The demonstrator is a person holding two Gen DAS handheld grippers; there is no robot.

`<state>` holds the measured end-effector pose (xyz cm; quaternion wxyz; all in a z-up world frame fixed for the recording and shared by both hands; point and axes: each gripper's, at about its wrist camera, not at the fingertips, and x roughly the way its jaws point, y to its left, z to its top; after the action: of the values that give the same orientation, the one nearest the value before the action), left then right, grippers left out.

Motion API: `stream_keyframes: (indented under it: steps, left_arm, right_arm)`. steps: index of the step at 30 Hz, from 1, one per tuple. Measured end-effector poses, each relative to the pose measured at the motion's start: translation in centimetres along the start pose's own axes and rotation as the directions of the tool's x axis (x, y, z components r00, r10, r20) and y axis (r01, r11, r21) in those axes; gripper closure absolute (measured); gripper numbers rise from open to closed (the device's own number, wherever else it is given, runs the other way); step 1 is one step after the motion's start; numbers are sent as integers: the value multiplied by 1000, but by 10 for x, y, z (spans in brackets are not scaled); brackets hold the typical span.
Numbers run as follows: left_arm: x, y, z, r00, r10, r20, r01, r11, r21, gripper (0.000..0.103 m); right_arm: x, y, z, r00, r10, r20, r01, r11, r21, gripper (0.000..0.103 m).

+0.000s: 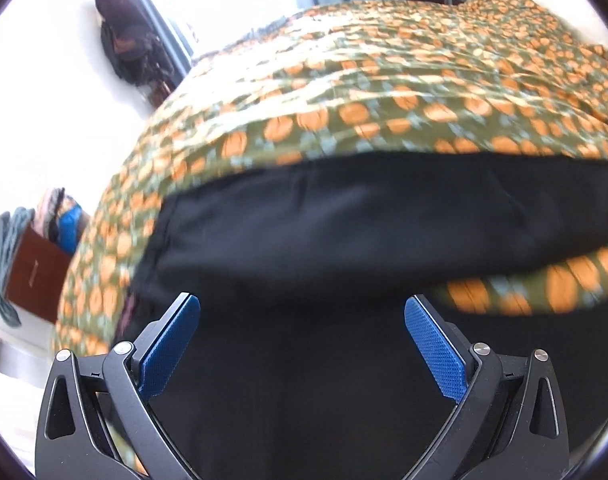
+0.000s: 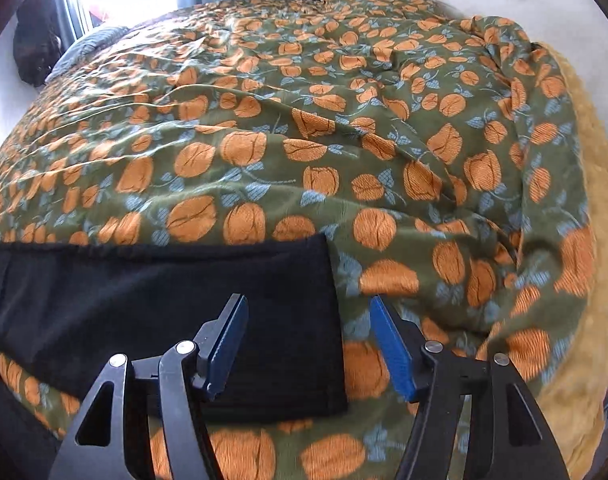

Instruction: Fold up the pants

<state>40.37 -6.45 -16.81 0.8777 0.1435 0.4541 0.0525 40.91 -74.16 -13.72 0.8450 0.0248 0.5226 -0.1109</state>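
Pants [image 2: 163,312] of plain black matte cloth lie flat on the bed, a soft-edged rectangle on a wrinkled olive bedspread [image 2: 304,120] printed with orange pumpkin-like fruit and pale blue leaves. No writing or label can be read. Right gripper [image 2: 308,346] has black frames and blue ribbed fingers [image 2: 227,344] set moderately apart, holding nothing; the garment's right edge lies between and below them. Left gripper [image 1: 301,346] stands wide with nothing between its blue textured fingers [image 1: 436,352], hanging over dark cloth, the pants [image 1: 364,216] spread just ahead, blurred
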Motion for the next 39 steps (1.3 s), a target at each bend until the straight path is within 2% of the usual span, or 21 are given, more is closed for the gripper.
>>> stream_keyframes:
  steps: [2,5,7,10,14,18,24,25,27,29,32,35,38,39]
  left_arm:
    - [29,-5,12,1000,22,-7,-22,999,23,0]
    - [93,-19,17,990,118,-80,-112,991,72,0]
    - [118,-22,18,989,112,-100,-106,992,67,0]
    - [113,-14,28,989,112,-96,-110,994,22,0]
    - [79,3,31,994,104,-17,-104,995,-3,0]
    - [54,29,18,997,76,12,-75,996,-42,0]
    - [56,64,-5,996,74,-42,-79,989,-126,0]
    - [58,69,-6,996,75,-49,-81,988,-135,0]
    - [60,76,-9,995,77,-58,-85,983,-160,0]
    - [62,82,-10,996,74,-55,-82,981,-178,0]
    - [61,83,-9,996,73,-44,-80,980,-185,0]
    - [61,75,-5,997,67,-32,-72,983,-166,0]
    - [58,62,2,999,37,-10,-38,989,-143,0]
    - [57,58,5,1000,22,2,-22,990,-139,0]
  right_arm:
    - [-1,5,5,999,32,15,-32,999,6,40]
    - [0,16,2,997,80,12,-80,997,-7,40]
    - [2,22,-2,997,82,-3,-82,996,-31,40]
    - [1,17,-9,999,49,-16,-50,997,-60,39]
    - [-1,-10,-10,1000,13,-4,-13,1000,-4,39]
    - [2,-28,-10,999,48,-4,-48,996,69,39]
    - [-1,-5,-18,993,115,-3,-115,993,25,38]
    - [-2,0,-19,992,127,-3,-127,992,16,37]
    - [-5,9,-22,990,140,-1,-140,990,-4,29]
    - [-6,14,-22,991,137,-2,-137,990,-29,28]
    - [-5,10,-16,996,94,9,-94,995,-30,28]
    - [3,-2,-1,996,91,0,-90,995,37,28]
    - [13,5,15,988,152,-40,-151,988,33,28]
    - [17,11,18,978,200,-67,-197,979,43,28]
